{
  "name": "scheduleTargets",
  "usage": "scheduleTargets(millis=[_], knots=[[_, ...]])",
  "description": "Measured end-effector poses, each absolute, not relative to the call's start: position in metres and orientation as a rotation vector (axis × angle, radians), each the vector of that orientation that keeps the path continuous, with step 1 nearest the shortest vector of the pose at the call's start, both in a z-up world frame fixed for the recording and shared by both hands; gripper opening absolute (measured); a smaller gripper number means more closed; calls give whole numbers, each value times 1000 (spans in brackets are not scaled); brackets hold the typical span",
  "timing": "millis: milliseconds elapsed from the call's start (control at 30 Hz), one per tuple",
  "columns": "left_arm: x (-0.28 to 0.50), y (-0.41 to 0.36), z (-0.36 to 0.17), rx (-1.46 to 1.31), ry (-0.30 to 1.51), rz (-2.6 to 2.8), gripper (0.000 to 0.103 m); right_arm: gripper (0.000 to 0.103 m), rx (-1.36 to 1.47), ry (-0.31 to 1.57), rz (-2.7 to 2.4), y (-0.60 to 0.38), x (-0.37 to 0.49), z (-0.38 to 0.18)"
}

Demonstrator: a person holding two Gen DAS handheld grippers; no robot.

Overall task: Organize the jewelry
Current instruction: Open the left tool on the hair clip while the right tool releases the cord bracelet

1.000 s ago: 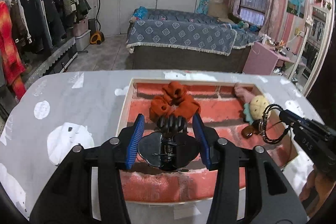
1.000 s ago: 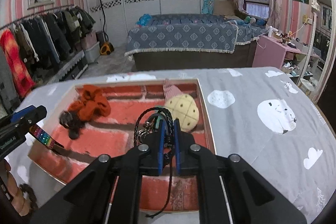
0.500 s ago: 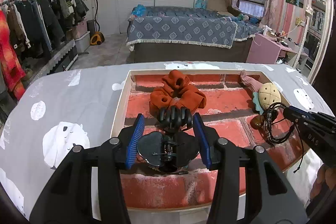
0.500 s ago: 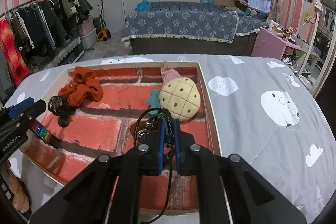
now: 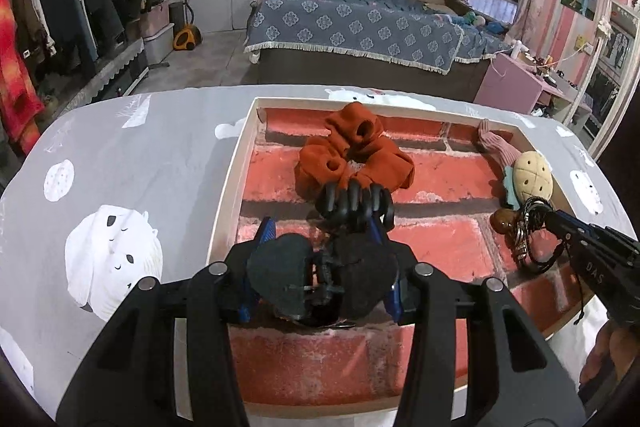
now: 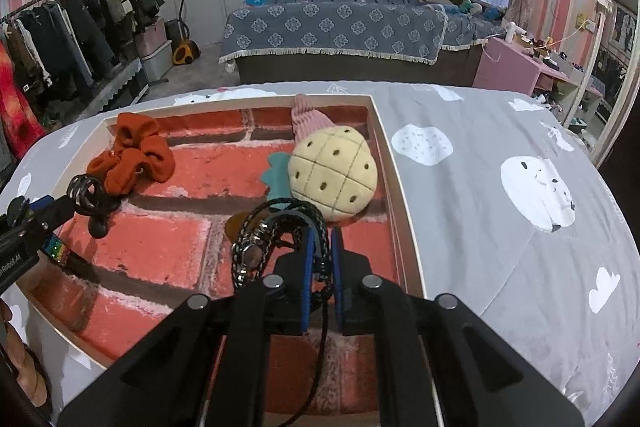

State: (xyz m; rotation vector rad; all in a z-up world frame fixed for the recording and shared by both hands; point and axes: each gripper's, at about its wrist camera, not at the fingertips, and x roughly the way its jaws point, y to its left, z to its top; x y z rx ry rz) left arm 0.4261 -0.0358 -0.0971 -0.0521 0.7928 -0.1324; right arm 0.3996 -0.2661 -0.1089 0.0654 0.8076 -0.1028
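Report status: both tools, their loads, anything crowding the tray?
Left tool shut on black claw clip. Right tool shut on braided cord bracelet. Scrunchie, pineapple plush occupy tray.

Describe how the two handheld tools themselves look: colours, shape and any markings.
Both are matte black with two angular, cut-out arms studded with round silver bolts, ending in blue pads. The left tool carries a rainbow-coloured strip and white lettering on its side; the right tool shows white letters "DAS" on its side.

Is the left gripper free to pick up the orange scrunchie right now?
Probably not. The left gripper is already shut on the black claw clip, so its jaws are occupied. The orange scrunchie lies unobstructed in the tray just ahead; the clip must go down first.
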Motion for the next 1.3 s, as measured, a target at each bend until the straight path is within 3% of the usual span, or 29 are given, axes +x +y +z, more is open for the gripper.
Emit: scheduleTargets(millis=[267,600,633,700,733,833,1167,1300], knots=[[428,-36,-101,-48,815,-130,48,9,55,829,-102,-265,402,-114],[423,-32,-95,-58,789,-118,69,10,87,807,-84,-270,397,-108],[422,-32,-93,-56,783,-118,71,12,93,801,-82,-271,395,-106],[419,-31,-89,-59,768,-117,77,32,103,783,-79,-272,392,-102],[418,-31,-86,-62,761,-116,80,46,107,766,-78,-273,390,-98],[415,-26,-76,-75,742,-119,85,50,103,737,-84,-273,385,-90],[395,1,-37,-108,685,-95,98,85,120,693,-107,-287,364,-68],[371,7,-26,-64,666,-79,98,86,111,693,-111,-286,349,-60]])
